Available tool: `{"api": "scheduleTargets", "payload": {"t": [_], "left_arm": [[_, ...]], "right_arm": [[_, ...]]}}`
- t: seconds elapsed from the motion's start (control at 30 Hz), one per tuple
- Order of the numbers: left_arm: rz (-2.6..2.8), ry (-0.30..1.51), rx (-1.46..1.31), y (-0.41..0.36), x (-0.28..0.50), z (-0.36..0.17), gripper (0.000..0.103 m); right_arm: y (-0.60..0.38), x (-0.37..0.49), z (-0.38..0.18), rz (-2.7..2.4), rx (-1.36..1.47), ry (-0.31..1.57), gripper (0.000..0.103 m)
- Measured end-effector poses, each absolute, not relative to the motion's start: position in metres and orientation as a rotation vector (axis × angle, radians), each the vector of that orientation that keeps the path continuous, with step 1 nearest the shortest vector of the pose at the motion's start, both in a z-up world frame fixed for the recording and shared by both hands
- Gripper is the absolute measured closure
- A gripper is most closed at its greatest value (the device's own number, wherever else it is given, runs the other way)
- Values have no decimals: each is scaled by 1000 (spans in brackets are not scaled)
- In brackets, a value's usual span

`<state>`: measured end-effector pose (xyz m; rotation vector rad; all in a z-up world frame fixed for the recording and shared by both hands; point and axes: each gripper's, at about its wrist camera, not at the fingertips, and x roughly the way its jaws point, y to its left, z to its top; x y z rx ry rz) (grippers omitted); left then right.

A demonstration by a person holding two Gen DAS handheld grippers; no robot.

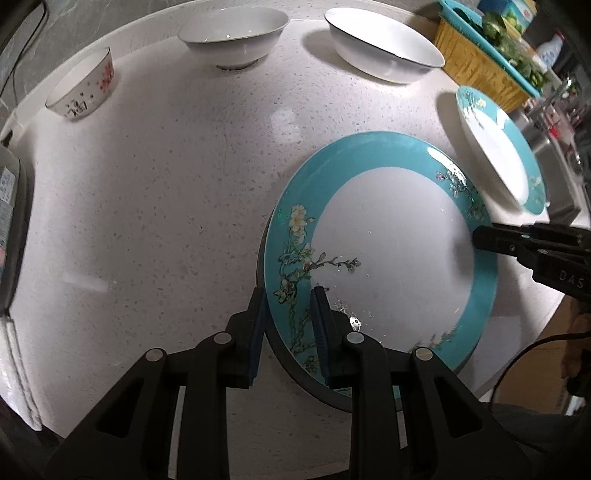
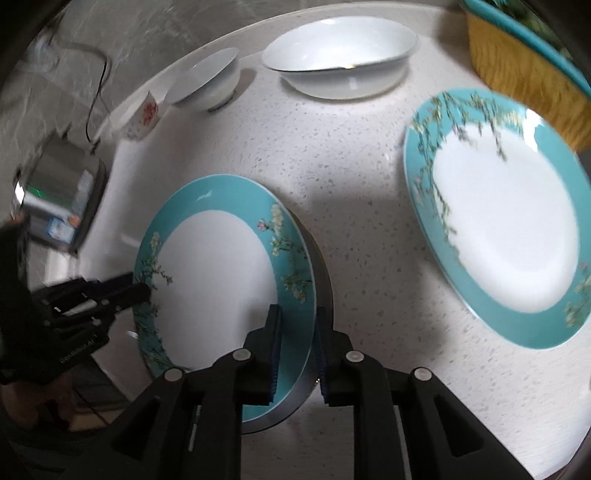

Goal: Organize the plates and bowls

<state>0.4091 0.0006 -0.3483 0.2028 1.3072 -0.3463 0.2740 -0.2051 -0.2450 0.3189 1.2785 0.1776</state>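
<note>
A teal-rimmed plate with a white centre and blossom pattern (image 1: 388,240) lies over a grey round dish (image 1: 306,380) near the counter's front edge. My left gripper (image 1: 288,314) is shut on its near rim, one pad above and one below. In the right wrist view the same plate (image 2: 218,273) has its opposite rim between the pads of my right gripper (image 2: 297,332), which stand a little apart from it, so it is open. A second matching teal plate (image 2: 506,221) lies flat to the right.
At the back stand a small floral bowl (image 1: 83,86), a white bowl (image 1: 232,31) and a wide white bowl (image 1: 384,44). A yellow basket under a teal tray of greens (image 1: 480,62) sits back right. An appliance (image 1: 11,221) stands left, beside a folded cloth (image 1: 14,369).
</note>
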Motion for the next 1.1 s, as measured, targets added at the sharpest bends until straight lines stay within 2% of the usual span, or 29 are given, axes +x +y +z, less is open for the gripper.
{"api": "scheduleTargets", "payload": {"t": [0.5, 0.7, 0.93, 1.0, 1.07, 1.1], "left_arm": [[-317, 1262, 247, -4, 405, -351, 81], [-286, 1254, 199, 1, 403, -349, 80], [-180, 1217, 135, 12, 395, -335, 80], [-155, 1205, 113, 17, 392, -330, 74], [-143, 1190, 77, 23, 390, -323, 56], [-154, 1173, 47, 26, 388, -317, 52]], "right_arm": [[-166, 273, -245, 98, -69, 1266, 76], [-167, 273, -246, 120, -75, 1245, 73], [-180, 266, -245, 158, -27, 1205, 57], [-184, 265, -245, 167, -7, 1202, 49], [-188, 262, -243, 168, 22, 1192, 42], [-190, 260, -241, 164, 34, 1183, 42]]}}
